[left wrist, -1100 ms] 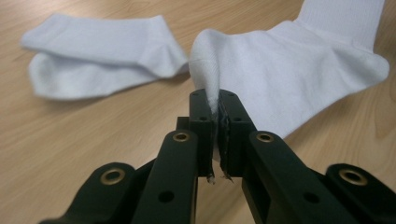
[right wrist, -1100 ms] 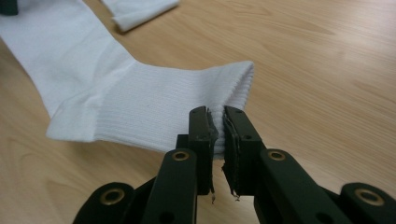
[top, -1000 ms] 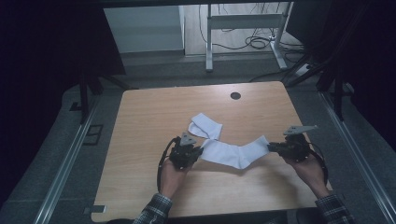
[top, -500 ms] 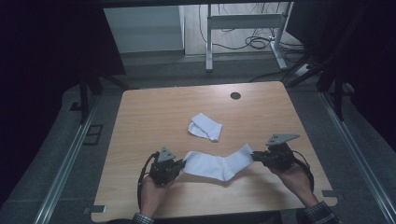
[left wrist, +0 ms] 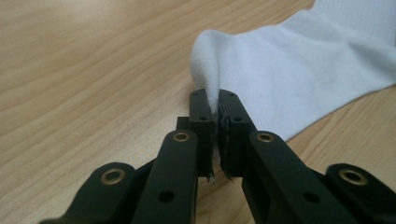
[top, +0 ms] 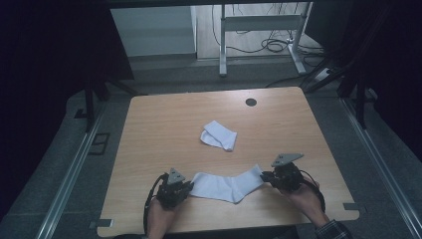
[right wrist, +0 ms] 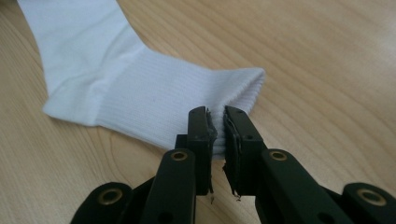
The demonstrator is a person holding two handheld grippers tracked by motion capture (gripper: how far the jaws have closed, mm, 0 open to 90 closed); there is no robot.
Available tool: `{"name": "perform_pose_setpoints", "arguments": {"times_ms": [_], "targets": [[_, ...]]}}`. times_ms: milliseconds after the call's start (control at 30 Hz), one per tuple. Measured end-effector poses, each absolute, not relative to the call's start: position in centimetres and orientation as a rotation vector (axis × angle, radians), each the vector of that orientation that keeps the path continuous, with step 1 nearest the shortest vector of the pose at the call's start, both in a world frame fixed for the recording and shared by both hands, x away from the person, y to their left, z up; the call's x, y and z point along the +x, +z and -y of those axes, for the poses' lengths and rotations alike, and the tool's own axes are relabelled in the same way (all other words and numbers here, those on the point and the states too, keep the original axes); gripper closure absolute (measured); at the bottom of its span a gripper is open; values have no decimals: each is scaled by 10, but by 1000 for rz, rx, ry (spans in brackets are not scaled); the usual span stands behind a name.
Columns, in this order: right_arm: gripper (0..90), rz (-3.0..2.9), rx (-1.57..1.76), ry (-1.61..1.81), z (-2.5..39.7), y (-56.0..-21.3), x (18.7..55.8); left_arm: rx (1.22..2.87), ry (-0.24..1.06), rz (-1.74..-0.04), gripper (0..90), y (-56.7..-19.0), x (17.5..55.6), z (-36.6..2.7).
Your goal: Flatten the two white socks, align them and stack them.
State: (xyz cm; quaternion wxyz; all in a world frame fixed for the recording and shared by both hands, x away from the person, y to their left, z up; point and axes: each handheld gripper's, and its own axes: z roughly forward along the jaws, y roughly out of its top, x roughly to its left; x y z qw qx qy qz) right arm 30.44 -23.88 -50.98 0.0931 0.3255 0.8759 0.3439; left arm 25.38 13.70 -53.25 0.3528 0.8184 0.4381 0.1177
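Note:
A white sock (top: 226, 185) lies stretched flat on the wooden table (top: 164, 129), near its front edge. My left gripper (top: 187, 185) is shut on the sock's toe end (left wrist: 210, 65), which bunches up between the jaws (left wrist: 215, 101). My right gripper (top: 265, 175) is shut on the ribbed cuff (right wrist: 233, 88), with the fabric pinched between its black jaws (right wrist: 216, 119). In the right gripper view the sock (right wrist: 107, 70) bends at the heel and runs off to the upper left.
A second white sock (top: 218, 135), folded over, lies in the middle of the table behind the stretched one. A round cable hole (top: 251, 102) sits near the far edge. Beyond the table stands a metal desk frame (top: 259, 30) with cables on the floor.
Both grippers have drawn the sock toward the table's front edge, away from the folded sock, and it has come down to lie flatter between them.

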Motion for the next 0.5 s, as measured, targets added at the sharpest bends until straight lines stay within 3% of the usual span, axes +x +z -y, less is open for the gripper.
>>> {"name": "perform_pose_setpoints", "arguments": {"times_ms": [133,333,500], "targets": [[771,-2615,966,985,239,-517,303,2102,289,-1147,812,-535,255,-138],[635,-2537,986,1049,250,-507,307,2052,315,-1163,639,-526,259,-146],[555,-2505,1034,1049,261,-508,314,2047,322,-1167,573,-519,268,-150]]}}
